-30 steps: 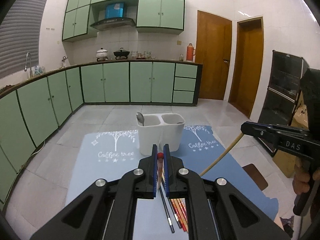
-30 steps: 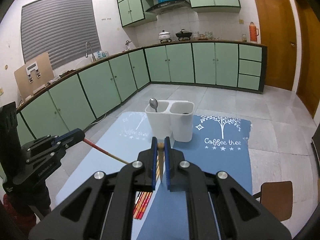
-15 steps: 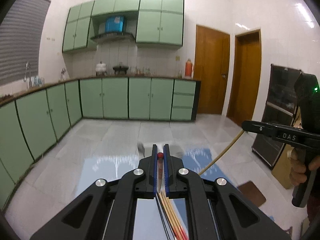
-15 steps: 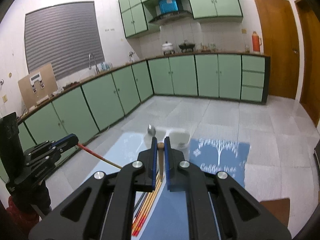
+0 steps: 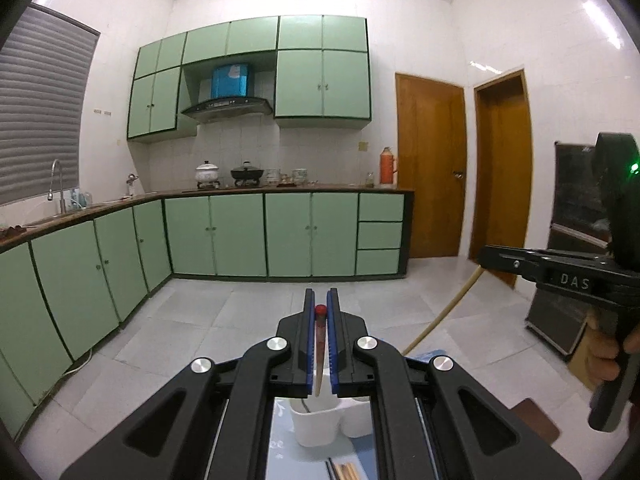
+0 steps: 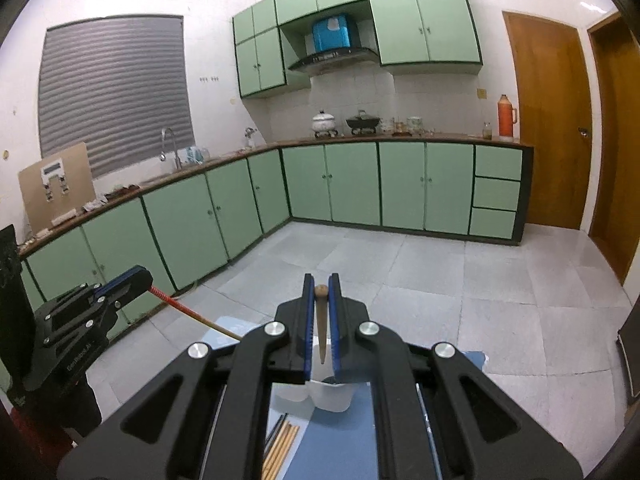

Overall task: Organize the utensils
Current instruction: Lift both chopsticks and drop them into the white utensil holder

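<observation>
My left gripper [image 5: 320, 300] is shut on a red-tipped chopstick [image 5: 320, 328], which hangs down between the blue pads. Below the fingers stands the white two-compartment holder [image 5: 316, 424]. In the right wrist view my right gripper [image 6: 321, 284] is shut on a plain wooden chopstick [image 6: 321, 320], its point just above the holder [image 6: 332, 398]. Each view also catches the other gripper from the side: the right gripper [image 5: 486, 256] with its pale chopstick [image 5: 444, 312], the left gripper [image 6: 136, 278] with its red-ended one [image 6: 184, 308]. Several loose chopsticks [image 6: 282, 440] lie on the blue mat [image 6: 340, 448].
Green base cabinets [image 5: 240, 236] run along the far and left walls, with two brown doors [image 5: 430, 168] at the right. A brown seat [image 5: 536, 426] stands beside the table. A person's hand [image 5: 604, 356] holds the right gripper's handle.
Both grippers have risen and tipped upward with their chopsticks. The white holder has slid from mid-picture down to under the fingers in both views.
</observation>
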`<state>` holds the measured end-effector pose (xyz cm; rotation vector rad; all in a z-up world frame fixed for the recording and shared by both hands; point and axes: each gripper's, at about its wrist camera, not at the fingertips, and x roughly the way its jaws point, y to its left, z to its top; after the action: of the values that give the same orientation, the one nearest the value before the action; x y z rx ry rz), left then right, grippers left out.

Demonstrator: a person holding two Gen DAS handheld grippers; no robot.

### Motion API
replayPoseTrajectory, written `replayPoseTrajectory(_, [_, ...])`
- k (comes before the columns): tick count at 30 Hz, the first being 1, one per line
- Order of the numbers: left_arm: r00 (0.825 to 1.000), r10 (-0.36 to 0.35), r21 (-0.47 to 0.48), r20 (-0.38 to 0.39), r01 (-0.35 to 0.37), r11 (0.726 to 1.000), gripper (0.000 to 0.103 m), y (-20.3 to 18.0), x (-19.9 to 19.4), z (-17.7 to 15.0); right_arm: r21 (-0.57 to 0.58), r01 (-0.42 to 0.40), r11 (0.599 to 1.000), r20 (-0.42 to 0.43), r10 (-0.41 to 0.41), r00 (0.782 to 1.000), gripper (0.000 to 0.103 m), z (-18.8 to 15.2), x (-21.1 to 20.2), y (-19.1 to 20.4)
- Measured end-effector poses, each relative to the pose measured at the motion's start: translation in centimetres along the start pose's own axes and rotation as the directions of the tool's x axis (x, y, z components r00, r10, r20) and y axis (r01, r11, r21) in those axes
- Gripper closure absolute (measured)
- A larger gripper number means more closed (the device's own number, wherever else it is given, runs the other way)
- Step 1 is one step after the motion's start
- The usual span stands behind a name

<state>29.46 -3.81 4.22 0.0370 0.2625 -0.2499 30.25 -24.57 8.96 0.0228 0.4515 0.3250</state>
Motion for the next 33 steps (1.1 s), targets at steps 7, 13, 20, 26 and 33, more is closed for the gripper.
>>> replayPoseTrajectory(7, [0.995,-0.015,-0.040,-0.095,0.012,0.999,0.097,0.9,5.1,-2.4,0.035,-0.007,0.999,-0.100,0.011,0.995,0.097,-2.4,5.6,-0.5])
replayPoseTrajectory(13, [0.992,-0.007,-0.052,-0.128,0.000,0.999,0.080,1.6,5.4,-3.3,0.044,-0.010,0.999,-0.118,0.015,0.993,0.087,-3.2,6.4,-0.2])
replayPoseTrajectory(20, [0.994,0.004,-0.053,-0.111,-0.010,0.999,0.062,2.1,2.1,-3.3,0.041,0.005,0.999,-0.043,-0.004,0.999,0.066,-4.4,2.1,0.0])
replayPoseTrajectory(26, [0.993,0.020,-0.056,-0.114,-0.026,0.998,0.045,1.8,-2.3,-5.1,0.052,0.015,0.999,0.000,-0.015,1.000,0.041,-8.1,-2.4,0.6])
replayPoseTrajectory(33, [0.980,0.031,-0.043,-0.197,-0.040,0.998,0.030,1.4,-5.9,-10.9,0.063,0.076,0.995,-0.042,-0.073,0.996,0.023,-15.9,-5.1,2.1])
